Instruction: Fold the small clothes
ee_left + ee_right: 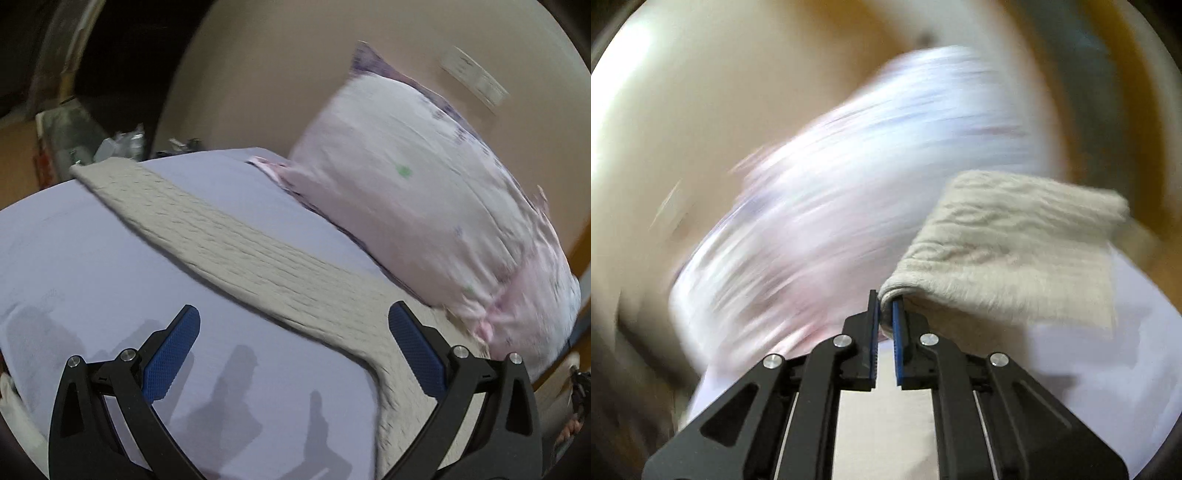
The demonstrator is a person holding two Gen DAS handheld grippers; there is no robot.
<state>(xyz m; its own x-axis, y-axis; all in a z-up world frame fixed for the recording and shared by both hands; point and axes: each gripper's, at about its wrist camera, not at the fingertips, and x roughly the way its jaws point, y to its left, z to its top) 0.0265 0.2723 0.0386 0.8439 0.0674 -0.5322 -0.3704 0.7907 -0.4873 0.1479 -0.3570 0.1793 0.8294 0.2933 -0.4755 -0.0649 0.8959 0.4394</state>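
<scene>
A beige knitted garment lies as a long strip across the lilac bed sheet, running from the far left to the near right. My left gripper is open just above the sheet, with the garment's near part between its blue pads, and it holds nothing. My right gripper is shut on a folded edge of the beige knitted garment and holds it lifted above the sheet. The right wrist view is blurred by motion.
A pink and white pillow leans against the beige wall at the right, touching the garment's edge. It shows blurred in the right wrist view. Clutter sits beyond the bed's far left edge.
</scene>
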